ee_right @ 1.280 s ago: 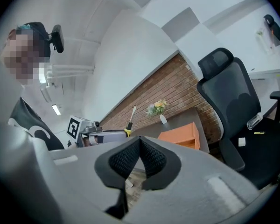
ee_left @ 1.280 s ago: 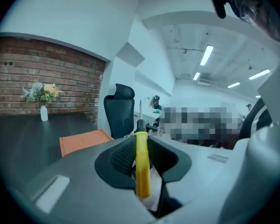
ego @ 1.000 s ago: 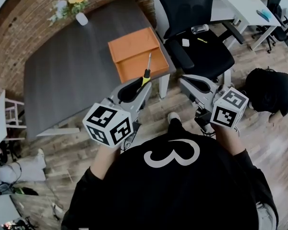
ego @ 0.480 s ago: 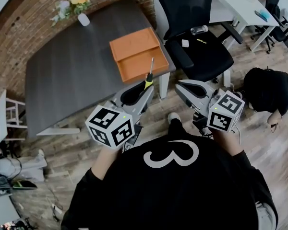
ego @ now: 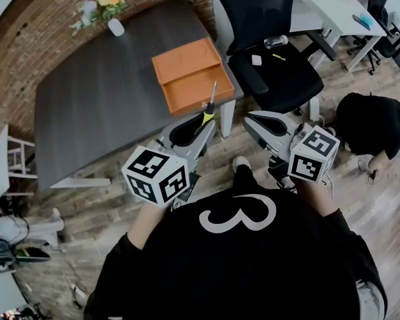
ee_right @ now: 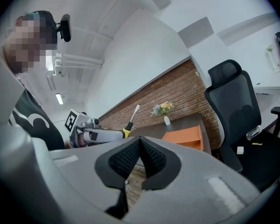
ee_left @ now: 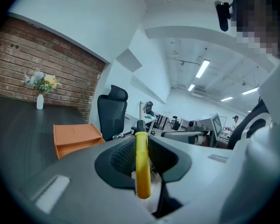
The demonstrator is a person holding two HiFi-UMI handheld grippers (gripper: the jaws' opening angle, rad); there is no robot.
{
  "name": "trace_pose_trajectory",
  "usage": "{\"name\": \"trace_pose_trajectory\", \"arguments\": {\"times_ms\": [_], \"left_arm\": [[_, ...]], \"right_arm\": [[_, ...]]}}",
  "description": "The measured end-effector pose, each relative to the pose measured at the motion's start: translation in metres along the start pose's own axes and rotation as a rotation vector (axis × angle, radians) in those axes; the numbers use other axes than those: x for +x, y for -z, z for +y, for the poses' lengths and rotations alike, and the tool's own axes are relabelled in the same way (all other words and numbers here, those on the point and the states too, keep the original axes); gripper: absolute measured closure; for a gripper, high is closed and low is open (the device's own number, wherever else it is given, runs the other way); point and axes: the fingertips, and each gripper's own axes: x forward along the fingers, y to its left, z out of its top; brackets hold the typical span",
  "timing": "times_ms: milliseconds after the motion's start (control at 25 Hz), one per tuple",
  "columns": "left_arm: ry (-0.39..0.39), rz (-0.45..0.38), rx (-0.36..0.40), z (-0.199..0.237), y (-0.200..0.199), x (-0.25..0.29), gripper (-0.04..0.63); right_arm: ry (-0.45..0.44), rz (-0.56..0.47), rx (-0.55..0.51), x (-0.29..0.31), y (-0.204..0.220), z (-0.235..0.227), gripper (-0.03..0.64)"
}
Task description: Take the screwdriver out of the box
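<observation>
My left gripper (ego: pixel 205 120) is shut on a screwdriver (ego: pixel 207 109) with a yellow handle and black collar. Its metal shaft points up and away, over the near right corner of the dark table (ego: pixel 100 92). In the left gripper view the yellow handle (ee_left: pixel 142 162) stands upright between the jaws. The orange box (ego: pixel 190 72) sits open on the table's right part, just beyond the screwdriver tip. My right gripper (ego: pixel 249 119) hangs over the wooden floor to the right of the table; its pads meet at the tips with nothing between them (ee_right: pixel 140 143). The right gripper view shows the left gripper (ee_right: pixel 122 133) with the screwdriver (ee_right: pixel 131 116).
A black office chair (ego: pixel 273 52) stands right of the table, close to the box. A white vase with flowers (ego: pixel 113 25) is at the table's far edge by the brick wall. A white desk (ego: pixel 340 12) and a second person (ego: pixel 377 125) are at the right.
My right gripper has shifted a little to the left, toward the table. The left gripper with the screwdriver has hardly moved.
</observation>
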Motion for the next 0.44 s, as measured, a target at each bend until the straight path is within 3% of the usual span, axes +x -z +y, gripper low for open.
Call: {"name": "trace_pose_trajectory", "arguments": {"times_ms": [440], "left_arm": [[-0.008,0.013,-0.011,0.0025,0.0035,0.0046,0.495]], "right_arm": [[0.006,0.006,0.01,-0.0007,0.0009,-0.0053,0.617]]}}
